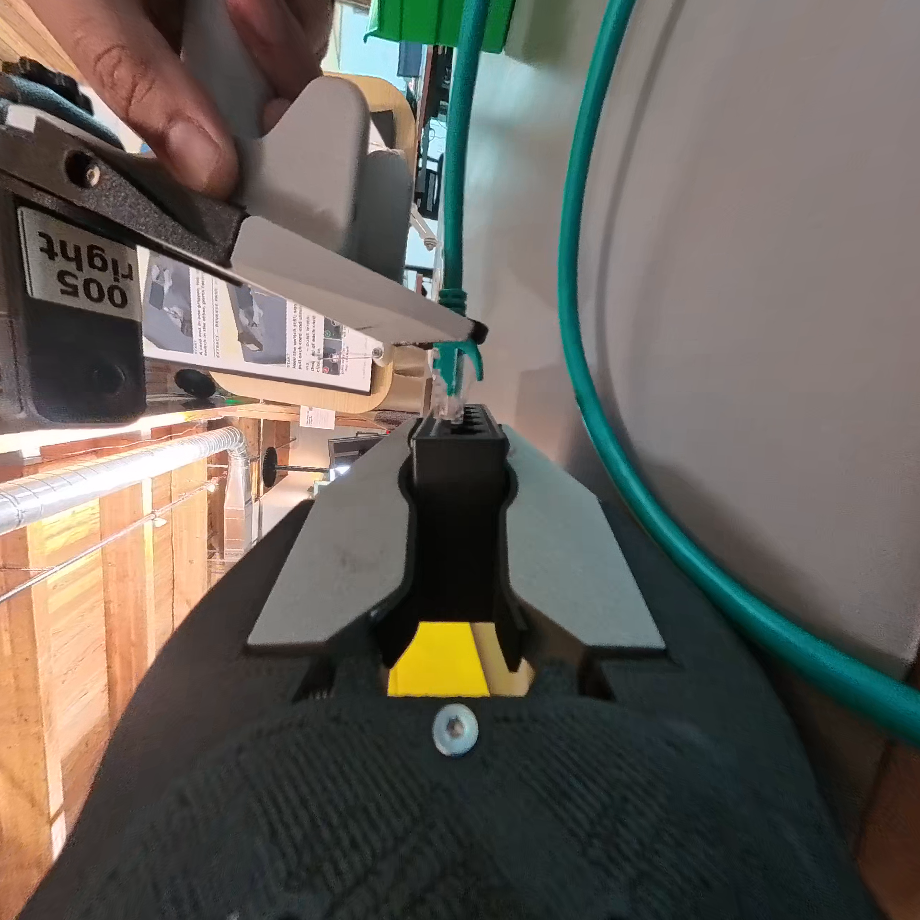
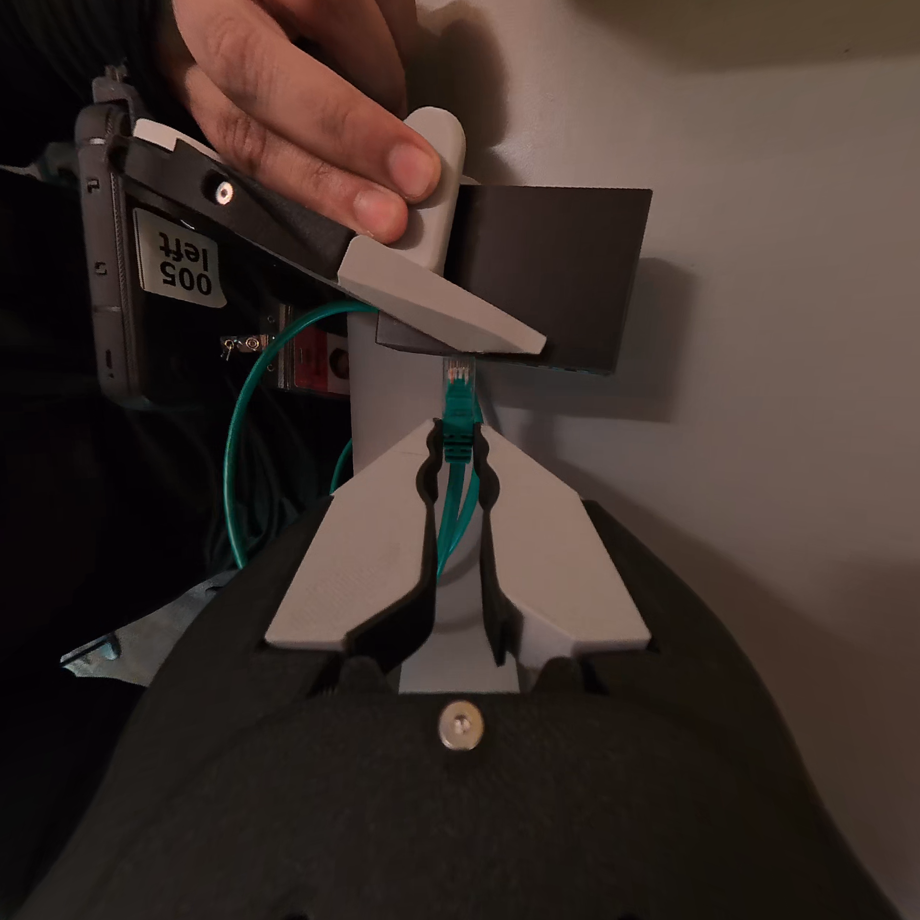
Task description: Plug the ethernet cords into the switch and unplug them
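Note:
My left gripper is shut on the black switch and holds it with the row of ports facing away from the camera. My right gripper is shut on the green boot of an ethernet cord. The cord's clear plug has its tip at the switch's port face; most of the plug is still outside. In the left wrist view the plug sits tilted at a port near the left end. The right gripper reaches in from the upper left. The green cord loops away on the right.
The grey table top lies behind the switch. A green bin stands at its far side. An instruction sheet on a wooden board is behind the right gripper. A hand holds the left gripper's handle. The left gripper's tips are roughly 4 cm from the right gripper's.

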{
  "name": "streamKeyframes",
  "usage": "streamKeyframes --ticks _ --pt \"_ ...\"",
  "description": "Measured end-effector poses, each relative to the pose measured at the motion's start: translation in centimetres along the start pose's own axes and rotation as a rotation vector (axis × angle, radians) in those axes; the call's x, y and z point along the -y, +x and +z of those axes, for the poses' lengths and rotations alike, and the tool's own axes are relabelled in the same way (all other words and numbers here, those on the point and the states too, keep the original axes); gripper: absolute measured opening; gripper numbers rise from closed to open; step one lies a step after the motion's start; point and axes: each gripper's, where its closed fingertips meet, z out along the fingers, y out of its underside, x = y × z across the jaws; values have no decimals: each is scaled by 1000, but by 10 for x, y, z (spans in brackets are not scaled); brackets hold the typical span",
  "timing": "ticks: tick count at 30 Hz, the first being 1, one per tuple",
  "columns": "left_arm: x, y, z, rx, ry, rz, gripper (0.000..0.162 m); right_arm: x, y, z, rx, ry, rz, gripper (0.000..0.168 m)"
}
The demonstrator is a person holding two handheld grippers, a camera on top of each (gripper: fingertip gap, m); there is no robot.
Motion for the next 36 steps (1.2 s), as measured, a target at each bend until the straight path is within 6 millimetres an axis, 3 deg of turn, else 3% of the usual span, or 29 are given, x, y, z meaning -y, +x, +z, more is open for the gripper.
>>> streamKeyframes --ticks 5,18,23,36 --pt "-2 2 1 -19 -9 -17 27 0 2 3 -43 42 -38 7" --pt "-1 -1 0 11 -6 -1 26 0 4 15 -168 368 -39 8" --pt "-4 -2 2 46 -36 53 26 -13 18 22 -315 345 -53 7" --pt "-1 -2 1 40 -17 53 27 -3 13 26 -440 502 -192 8"
